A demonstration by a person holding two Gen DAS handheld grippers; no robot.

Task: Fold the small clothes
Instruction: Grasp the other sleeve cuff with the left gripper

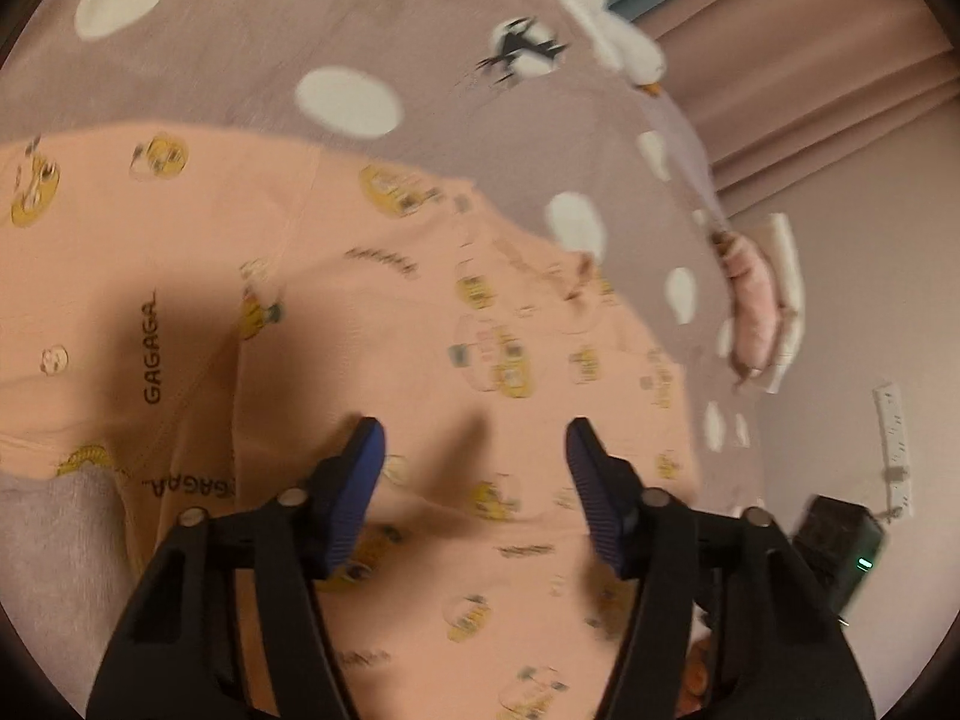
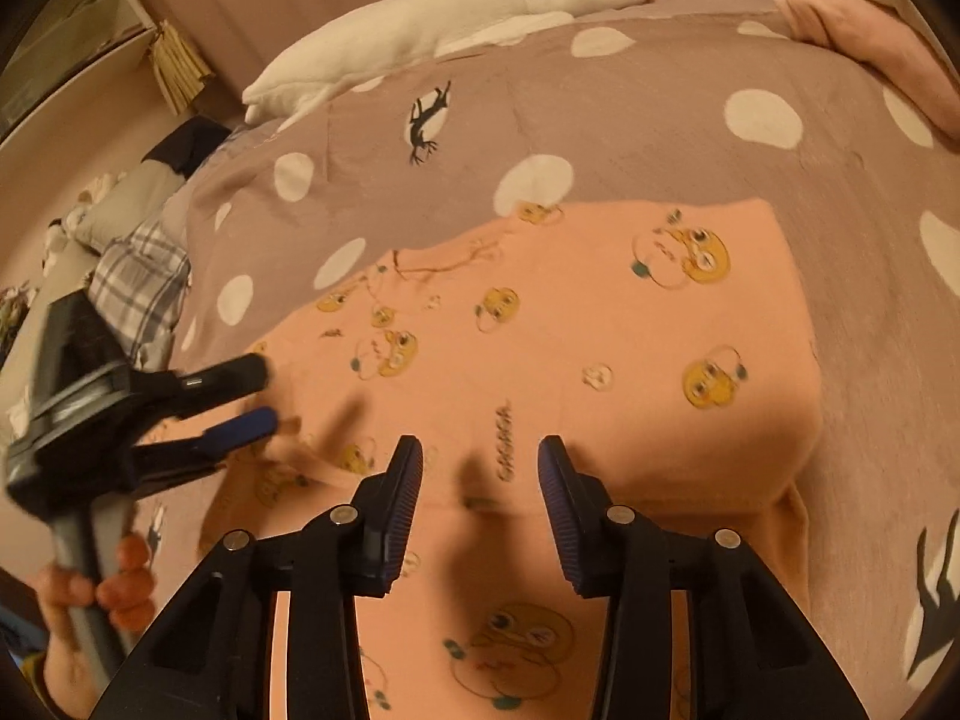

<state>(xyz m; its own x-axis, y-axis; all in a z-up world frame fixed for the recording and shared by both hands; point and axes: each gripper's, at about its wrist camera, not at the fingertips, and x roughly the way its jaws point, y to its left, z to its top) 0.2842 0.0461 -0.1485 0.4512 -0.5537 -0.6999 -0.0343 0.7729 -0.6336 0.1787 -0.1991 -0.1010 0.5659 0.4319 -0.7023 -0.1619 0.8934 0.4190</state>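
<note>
Two grippers, left gripper (image 1: 474,450) and right gripper (image 2: 480,468), hover with jaws spread and nothing held, over the peach garment (image 2: 570,330) lying partly folded on the dotted bedspread (image 2: 660,96). Risk: a pinch catching only the top layer, so the fold skews.

White goose plush (image 2: 420,30), polka-dot bedspread (image 2: 660,138), pink pillow (image 2: 870,48), plaid cloth (image 2: 141,288) (bedside), power strip (image 1: 894,444)

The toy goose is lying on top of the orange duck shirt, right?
No. The toy goose lies on the spotted bedcover, well beyond the orange duck shirt and apart from it. The right wrist view shows this.
</note>
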